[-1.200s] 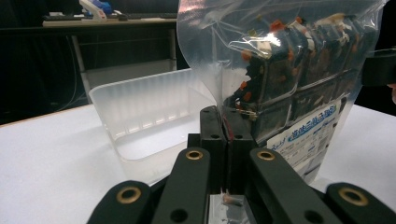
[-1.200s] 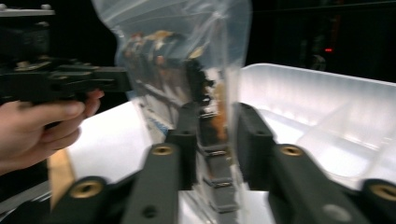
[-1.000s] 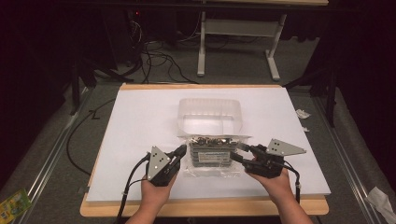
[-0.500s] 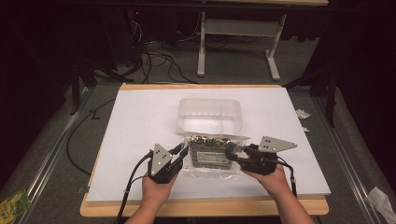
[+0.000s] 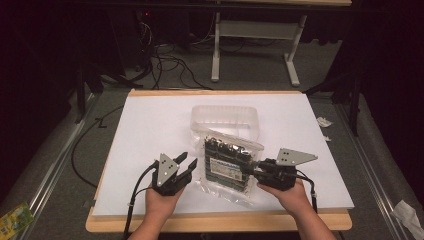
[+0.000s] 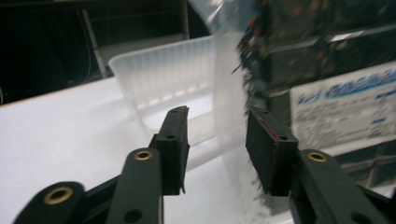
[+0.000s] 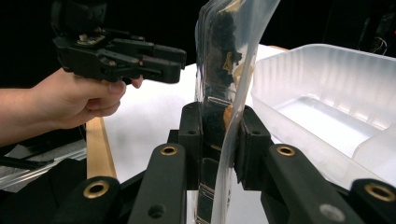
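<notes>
Right gripper, jaws clamped on the right edge of a clear bag of dark circuit boards, lifted near the table's front centre. Left gripper, jaws wide apart, just left of the bag. Clear plastic tub beyond.

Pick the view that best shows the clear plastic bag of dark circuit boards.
The high view: the clear plastic bag of dark circuit boards shows whole, label up. The right gripper view sees it edge-on, clamped in the right gripper. The left gripper view catches one blurred corner.
</notes>
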Demonstrator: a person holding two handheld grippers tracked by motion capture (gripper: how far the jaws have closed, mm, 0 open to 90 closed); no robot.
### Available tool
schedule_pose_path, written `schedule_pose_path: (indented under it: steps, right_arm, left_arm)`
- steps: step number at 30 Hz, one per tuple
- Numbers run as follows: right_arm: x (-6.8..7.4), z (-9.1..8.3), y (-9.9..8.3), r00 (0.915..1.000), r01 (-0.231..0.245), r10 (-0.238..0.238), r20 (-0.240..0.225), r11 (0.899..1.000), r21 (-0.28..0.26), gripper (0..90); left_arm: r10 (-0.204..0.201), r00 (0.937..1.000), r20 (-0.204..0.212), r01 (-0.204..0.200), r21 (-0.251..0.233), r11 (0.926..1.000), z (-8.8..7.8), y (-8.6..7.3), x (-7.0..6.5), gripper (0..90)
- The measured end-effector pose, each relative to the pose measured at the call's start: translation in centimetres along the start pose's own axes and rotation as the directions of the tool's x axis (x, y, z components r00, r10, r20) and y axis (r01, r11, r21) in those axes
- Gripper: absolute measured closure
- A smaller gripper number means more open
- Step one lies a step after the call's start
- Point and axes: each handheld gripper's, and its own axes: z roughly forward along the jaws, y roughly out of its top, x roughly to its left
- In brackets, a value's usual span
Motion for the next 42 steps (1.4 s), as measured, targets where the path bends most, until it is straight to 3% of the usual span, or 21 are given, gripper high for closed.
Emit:
schedule_pose_path:
  steps: [7,15,22,27,30,33,42]
  right_arm:
    - [0.3,-0.9,0.4,0.9996,0.001,0.0,0.029,0.999,-0.033,76.7]
    - [0.2,-2.0,0.8,0.9966,0.007,-0.001,0.082,0.998,-0.069,76.6]
    - [0.2,-2.9,1.2,0.9903,0.02,-0.006,0.139,0.994,-0.105,76.6]
    - [0.1,-3.4,1.6,0.9843,0.027,-0.003,0.176,0.991,-0.134,76.6]
    - [0.1,-3.6,1.7,0.9801,0.025,0.004,0.198,0.989,-0.148,76.6]
    - [0.1,-3.6,2.0,0.9755,0.021,0.014,0.22,0.987,-0.158,76.5]
    - [-0.5,-3.3,3.9,0.9638,0.019,0.037,0.264,0.978,-0.206,76.5]
  left_arm:
    - [-0.013,0.9998,-0.014,0.014,0.085,0.9963,-0.3,-1.0,1.4,48.3]
    - [-0.016,0.9998,-0.009,0.017,0.186,0.9823,-1.0,-2.6,2.4,38.4]
    - [-0.001,0.9998,0.019,-0.003,0.232,0.9727,-2.4,-3.8,2.9,33.9]
    - [-0.029,0.9991,0.03,0.021,0.239,0.9707,-2.8,-4.2,3.3,32.1]
    - [-0.024,0.9989,0.041,0.013,0.238,0.9711,-2.7,-4.1,3.2,31.8]
    - [-0.013,0.9989,0.045,0.003,0.233,0.9725,-2.6,-4.0,3.0,31.7]
    - [-0.032,0.9975,0.064,0.018,0.207,0.9782,-2.9,-3.7,3.2,32.0]
